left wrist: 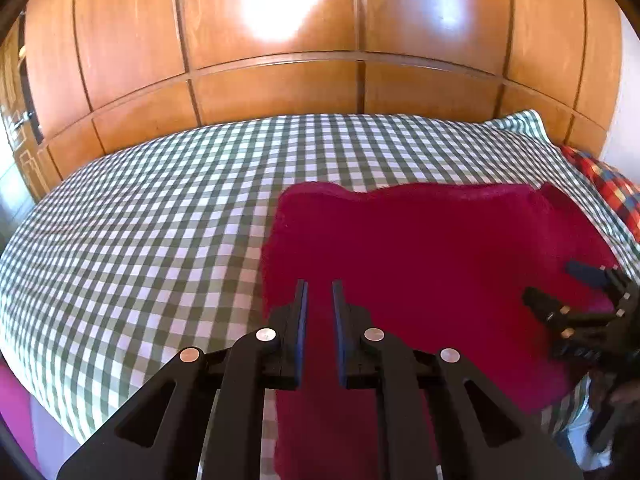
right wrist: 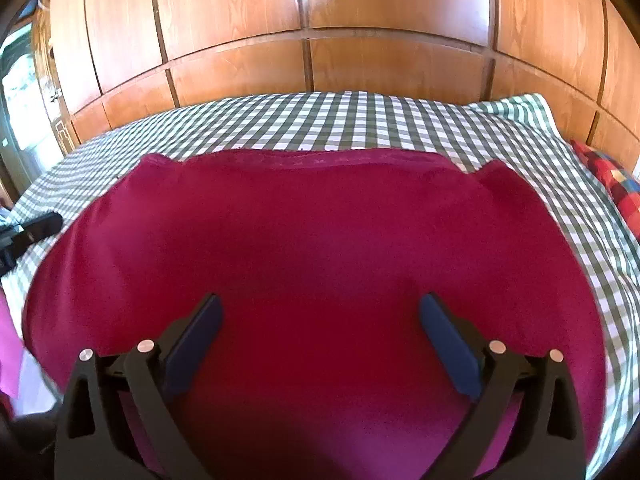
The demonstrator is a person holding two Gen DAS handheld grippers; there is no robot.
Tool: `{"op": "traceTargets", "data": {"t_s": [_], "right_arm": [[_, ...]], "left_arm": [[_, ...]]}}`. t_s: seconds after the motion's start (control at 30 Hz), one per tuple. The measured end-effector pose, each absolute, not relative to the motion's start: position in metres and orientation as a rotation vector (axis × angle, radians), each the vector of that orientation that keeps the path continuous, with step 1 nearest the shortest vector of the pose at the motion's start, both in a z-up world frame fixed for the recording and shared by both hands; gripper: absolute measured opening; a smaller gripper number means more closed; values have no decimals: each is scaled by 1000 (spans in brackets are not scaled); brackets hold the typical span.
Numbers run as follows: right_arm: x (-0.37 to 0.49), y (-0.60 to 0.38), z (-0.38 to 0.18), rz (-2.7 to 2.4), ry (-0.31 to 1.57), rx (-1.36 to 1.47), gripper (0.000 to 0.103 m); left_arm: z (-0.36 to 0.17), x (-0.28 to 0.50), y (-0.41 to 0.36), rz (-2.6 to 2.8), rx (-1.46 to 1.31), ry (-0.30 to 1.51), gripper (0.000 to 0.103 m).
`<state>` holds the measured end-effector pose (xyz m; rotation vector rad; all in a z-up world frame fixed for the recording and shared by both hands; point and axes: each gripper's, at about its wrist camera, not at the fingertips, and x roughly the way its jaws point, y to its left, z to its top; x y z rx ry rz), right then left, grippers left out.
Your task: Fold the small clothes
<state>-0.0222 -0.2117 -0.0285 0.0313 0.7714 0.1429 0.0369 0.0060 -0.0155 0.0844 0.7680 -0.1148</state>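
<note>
A dark red fleece garment lies spread flat on the checked bed cover; in the right wrist view it fills the middle. My left gripper hovers over the garment's near left part with its jaws a narrow gap apart and nothing between them. My right gripper is wide open over the garment's near edge, empty. It also shows in the left wrist view at the garment's right side. The left gripper shows in the right wrist view at the far left.
The green and white checked cover spans the bed. A wooden wardrobe wall stands behind it. A red, blue and yellow checked pillow lies at the right end. Pink cloth hangs at the near left edge.
</note>
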Motion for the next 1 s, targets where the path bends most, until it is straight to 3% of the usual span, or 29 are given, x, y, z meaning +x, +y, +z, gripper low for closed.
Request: {"op": "traceTargets", "data": {"t_s": [0.03, 0.13, 0.17, 0.5, 0.77, 1.0], "right_arm": [[-25, -219, -25, 135, 765, 51, 100], [-35, -245, -14, 105, 755, 126, 100], [-38, -257, -11, 90, 755, 151, 100], [-58, -351, 9, -25, 759, 318, 100], [-51, -396, -26, 53, 888, 565, 101], [-62, -400, -36, 161, 892, 684, 100]], "left_arm": [[-17, 37, 5, -115, 87, 772, 12], [-18, 35, 2, -119, 83, 764, 52], [-17, 33, 1, -118, 82, 754, 56], [-21, 34, -9, -148, 104, 758, 56], [-30, 36, -12, -147, 117, 781, 56], [-43, 40, -10, -143, 124, 807, 56]]}}
